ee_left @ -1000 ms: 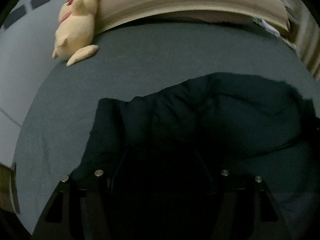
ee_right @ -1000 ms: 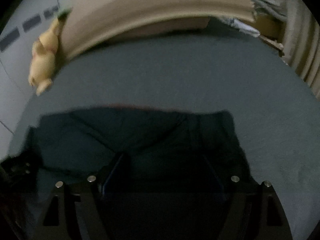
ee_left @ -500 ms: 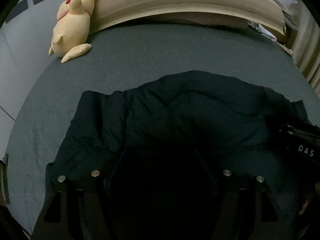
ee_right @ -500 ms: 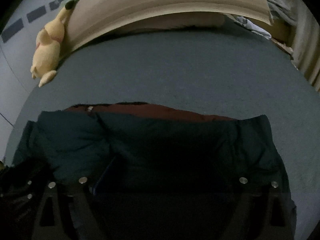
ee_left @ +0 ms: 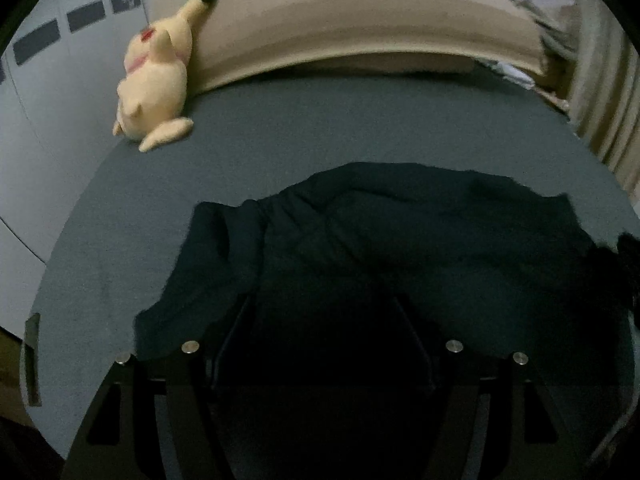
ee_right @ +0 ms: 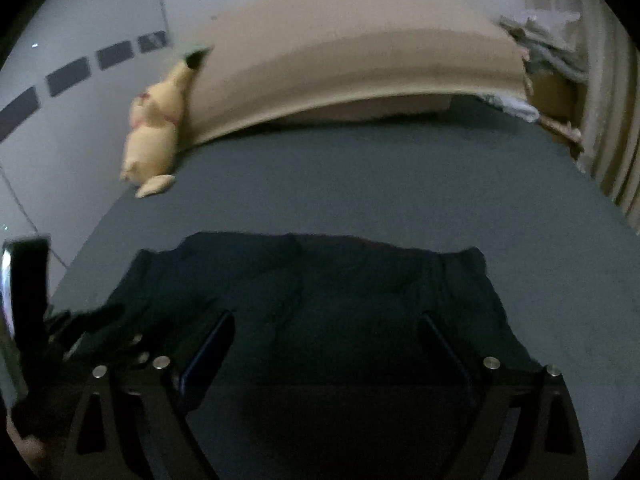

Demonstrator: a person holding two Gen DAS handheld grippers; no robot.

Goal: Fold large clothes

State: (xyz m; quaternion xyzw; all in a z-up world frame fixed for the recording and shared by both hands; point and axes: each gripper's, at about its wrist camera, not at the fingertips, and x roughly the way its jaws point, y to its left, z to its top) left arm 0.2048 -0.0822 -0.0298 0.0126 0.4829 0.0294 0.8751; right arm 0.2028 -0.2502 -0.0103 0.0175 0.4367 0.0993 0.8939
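Garment (ee_left: 400, 240), dark, padded and puffy, is seen lying bunched on the grey-blue bed sheet (ee_left: 320, 136), near its front edge; one fold appears made, though edges stay rumpled and further folds are judged left. Right gripper (ee_right: 326, 344) jaws have just been opening, spread, nothing pinched. Left gripper (ee_left: 322, 328) jaws are seen apart; any hold cannot be told in the dark.

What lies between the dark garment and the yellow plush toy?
Only bare grey bed sheet between dark garment and yellow plush toy, in both wrist views.
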